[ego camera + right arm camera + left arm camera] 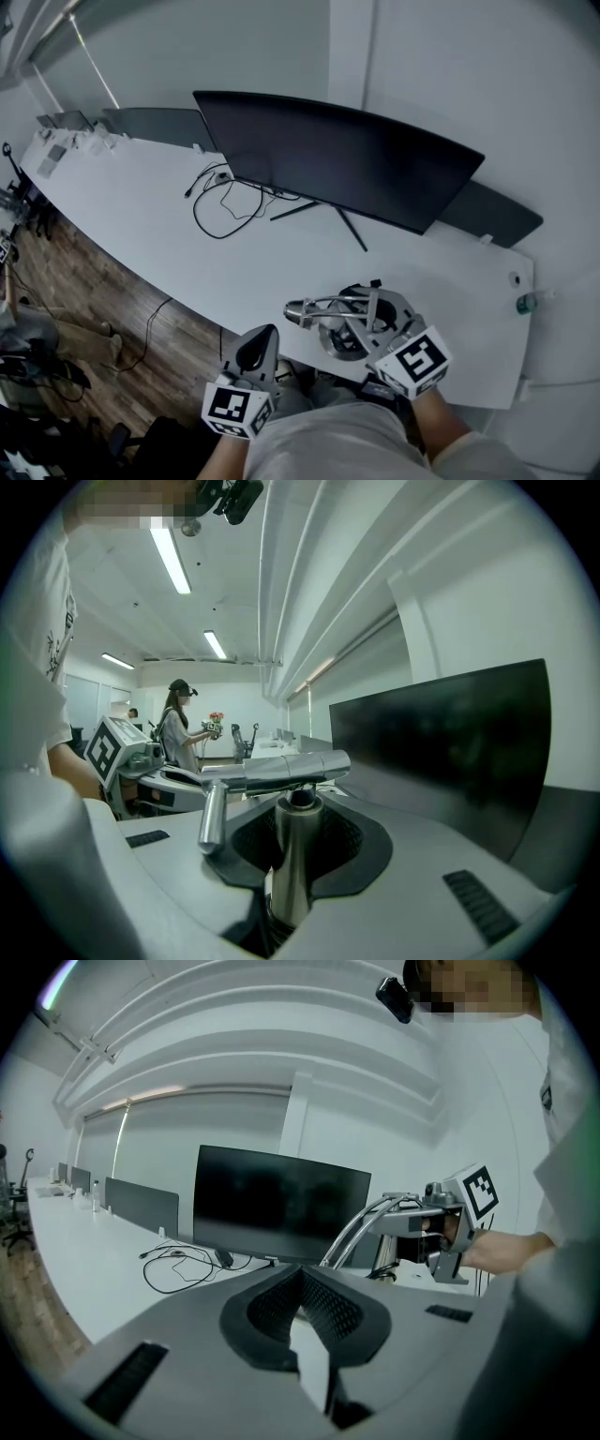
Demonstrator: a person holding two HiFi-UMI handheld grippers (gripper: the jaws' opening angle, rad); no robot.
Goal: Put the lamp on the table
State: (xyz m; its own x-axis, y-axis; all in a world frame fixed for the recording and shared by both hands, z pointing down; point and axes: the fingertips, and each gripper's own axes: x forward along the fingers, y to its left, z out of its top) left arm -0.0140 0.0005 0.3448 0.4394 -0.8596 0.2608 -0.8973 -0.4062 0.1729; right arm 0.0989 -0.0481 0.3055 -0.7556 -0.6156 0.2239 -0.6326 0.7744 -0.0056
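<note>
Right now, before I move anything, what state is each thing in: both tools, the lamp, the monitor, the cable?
left tool: shut, empty.
right tool: shut on the stem of the lamp.
lamp: upright, unlit, gripped; over the near edge of the table, base contact unclear.
monitor: standing on the table, screen dark.
cable: loose, looped on the table beside the monitor.

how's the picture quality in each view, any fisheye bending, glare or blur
Head view: dim and bluish, and the table edge and monitor bow with wide-angle distortion. Left gripper view: heavy fisheye with black corners, and the left gripper up close looks soft. Right gripper view: the ceiling light is blown out, with bright highlights along the metal lamp.
</note>
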